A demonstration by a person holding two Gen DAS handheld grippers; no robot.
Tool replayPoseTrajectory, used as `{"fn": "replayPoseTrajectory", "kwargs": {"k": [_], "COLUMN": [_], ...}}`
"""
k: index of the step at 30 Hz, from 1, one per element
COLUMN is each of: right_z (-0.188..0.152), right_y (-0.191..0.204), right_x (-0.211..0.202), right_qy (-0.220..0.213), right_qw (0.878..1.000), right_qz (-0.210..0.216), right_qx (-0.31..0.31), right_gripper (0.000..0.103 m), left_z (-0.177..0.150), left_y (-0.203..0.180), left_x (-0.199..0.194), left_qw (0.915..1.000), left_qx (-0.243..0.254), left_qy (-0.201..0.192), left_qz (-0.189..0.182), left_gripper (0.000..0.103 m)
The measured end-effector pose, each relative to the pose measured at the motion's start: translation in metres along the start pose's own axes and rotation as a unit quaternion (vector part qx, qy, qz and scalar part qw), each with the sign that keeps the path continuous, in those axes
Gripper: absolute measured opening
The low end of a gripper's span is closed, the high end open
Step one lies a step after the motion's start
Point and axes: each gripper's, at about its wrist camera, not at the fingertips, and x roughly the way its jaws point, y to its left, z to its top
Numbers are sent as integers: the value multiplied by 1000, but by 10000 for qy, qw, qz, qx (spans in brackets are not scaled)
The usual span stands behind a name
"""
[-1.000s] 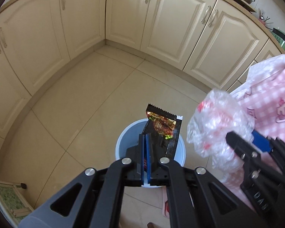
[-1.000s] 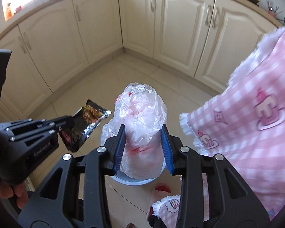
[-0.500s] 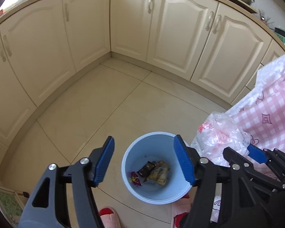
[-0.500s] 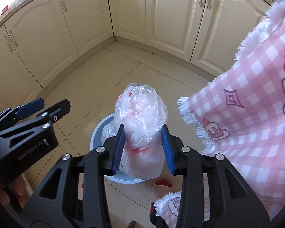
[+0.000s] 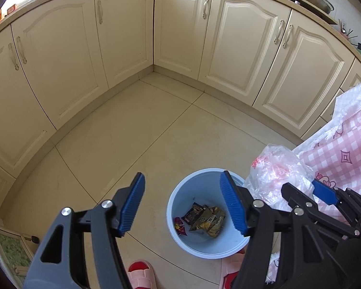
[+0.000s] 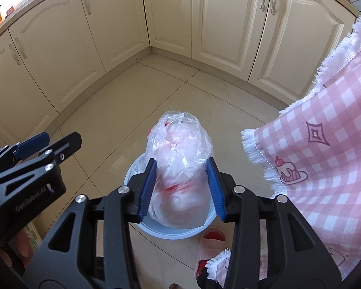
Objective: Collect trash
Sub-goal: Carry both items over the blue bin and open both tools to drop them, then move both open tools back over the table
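Note:
A light blue bin [image 5: 180, 240] stands on the tiled floor with several snack wrappers [image 5: 204, 218] at its bottom. My left gripper [image 5: 183, 204] is open and empty above the bin's left side. My right gripper [image 6: 180, 190] is shut on a crumpled clear plastic bag [image 6: 180, 144] with red print and holds it above the bin [image 6: 142, 226]. The bag also shows in the left wrist view [image 5: 276, 173], just right of the bin, and the left gripper shows at the left of the right wrist view [image 6: 48, 144].
Cream kitchen cabinets [image 5: 180, 36] wrap around the floor corner. A pink checked tablecloth [image 6: 325, 144] hangs close on the right. Red and pink slippers [image 5: 139, 274] lie by the bin. A green mat [image 5: 7, 248] lies at the far left.
My left gripper opened and dropped the black snack wrapper into the bin, then drew back a little to the left. My right gripper has kept the plastic bag over the bin.

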Motion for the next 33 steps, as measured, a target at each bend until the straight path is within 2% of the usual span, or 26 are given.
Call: {"fn": "replayPoseTrajectory", "kwargs": {"k": [4, 11, 16, 20, 25, 27, 33], "right_z": [4, 7, 8, 11, 13, 12, 0], "right_y": [5, 6, 2, 0, -11, -18, -42], "right_x": [0, -8, -37, -77, -146, -175, -257], "right_qy": [-63, -116, -285, -604, -1129, -1342, -1914], "right_qw": [10000, 9999, 9994, 9975, 9928, 9902, 9809], "right_qz": [-17, -33, -112, -229, -316, -333, -353], "right_qx": [-16, -65, -142, -283, -245, -188, 2], "right_gripper": [51, 52, 52, 52, 54, 55, 59], "left_z": [0, -1, -2, 1, 2, 0, -8], "left_y": [2, 3, 1, -5, -23, -32, -67], "left_x": [-1, -7, -24, -59, -117, -144, -219], "left_qw": [10000, 10000, 9997, 9985, 9950, 9932, 9854], "left_qx": [-15, -39, -30, -118, -11, 7, 269], "left_qy": [4, -39, -233, -532, -998, -1162, -1646], "left_qz": [-26, 10, 101, 42, 1, -119, -331], "left_gripper": [64, 64, 64, 64, 64, 64, 70]}}
